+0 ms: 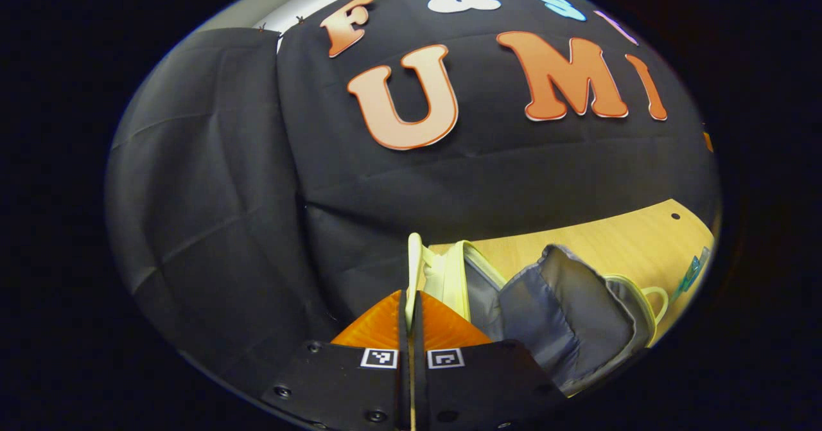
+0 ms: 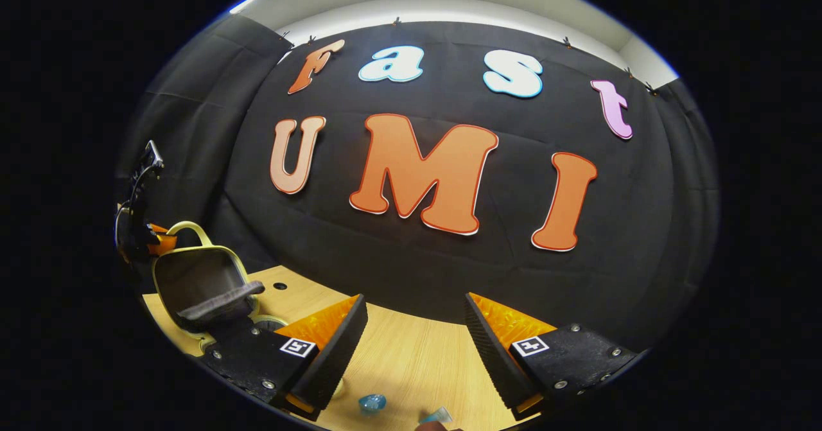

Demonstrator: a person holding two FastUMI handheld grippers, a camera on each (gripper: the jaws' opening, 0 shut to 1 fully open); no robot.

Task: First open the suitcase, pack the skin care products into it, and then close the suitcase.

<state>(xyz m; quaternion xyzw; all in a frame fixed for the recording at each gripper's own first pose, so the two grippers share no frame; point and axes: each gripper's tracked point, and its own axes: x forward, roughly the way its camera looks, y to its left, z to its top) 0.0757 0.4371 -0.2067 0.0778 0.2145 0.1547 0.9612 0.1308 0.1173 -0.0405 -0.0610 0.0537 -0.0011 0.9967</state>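
Black cloth walls the booth behind a pale wooden surface, where the suitcase stands open.

Left tool: its orange fingers are pressed together on the thin pale-yellow rim of the suitcase lid, which rises at twelve o'clock from the fingertips. Just past them, toward two o'clock, the suitcase shows its grey fabric lining and a loose flap, with a yellow handle at the far end.

Right tool: its fingers are spread wide apart and hold nothing, hanging above the surface. At six o'clock, low between them, lie a small blue skin care jar and a clear-blue skin care tube, only partly visible. Out at nine o'clock stands the open suitcase, with the left tool at its top edge.

The case looks small and light, its shell stiff but its lining soft, so it may slide or tip; the rim is the firm place to hold. The jar looks hard, smooth and probably slippery: take it across its middle.
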